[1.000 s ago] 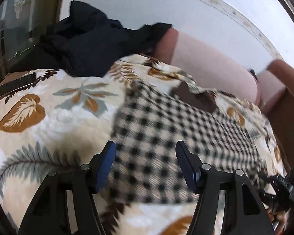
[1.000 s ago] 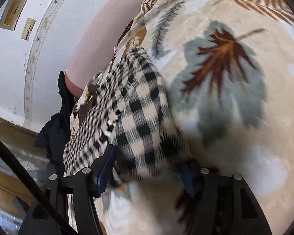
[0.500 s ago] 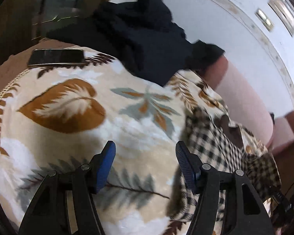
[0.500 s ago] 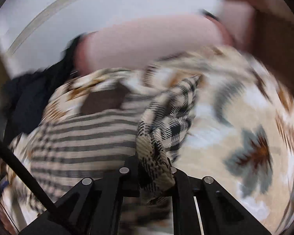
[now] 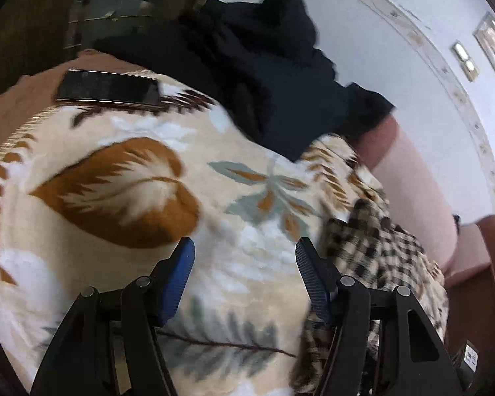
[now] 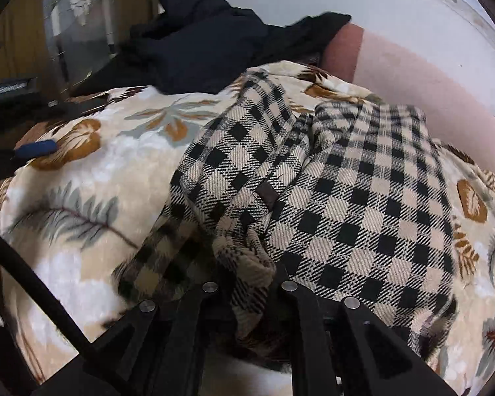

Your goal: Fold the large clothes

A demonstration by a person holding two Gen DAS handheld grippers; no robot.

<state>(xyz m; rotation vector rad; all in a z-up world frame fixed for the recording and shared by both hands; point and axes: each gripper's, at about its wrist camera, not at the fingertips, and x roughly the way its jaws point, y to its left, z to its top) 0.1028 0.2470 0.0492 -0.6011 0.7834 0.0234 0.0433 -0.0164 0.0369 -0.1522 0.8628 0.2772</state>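
Hiding right hand-held gripper [image 6: 247,274] fingertips: bunched checked garment [image 6: 363,198], pinched.

A leaf-printed blanket [image 5: 142,198] is spread over a pink sofa [image 5: 415,178], whose backrest is seen at the right of the frame. On the blanket, a checked garment [image 6: 363,198] is laid at centre right, a black garment [image 5: 264,76] is heaped at the top, and a phone [image 5: 109,90] is placed at upper left.

Both wrist views look down close over the blanket [image 5: 122,264] toward the wall. They share the dark clothes [image 5: 264,76], upper centre, and the shirt [image 6: 363,204], lower right in the left view.
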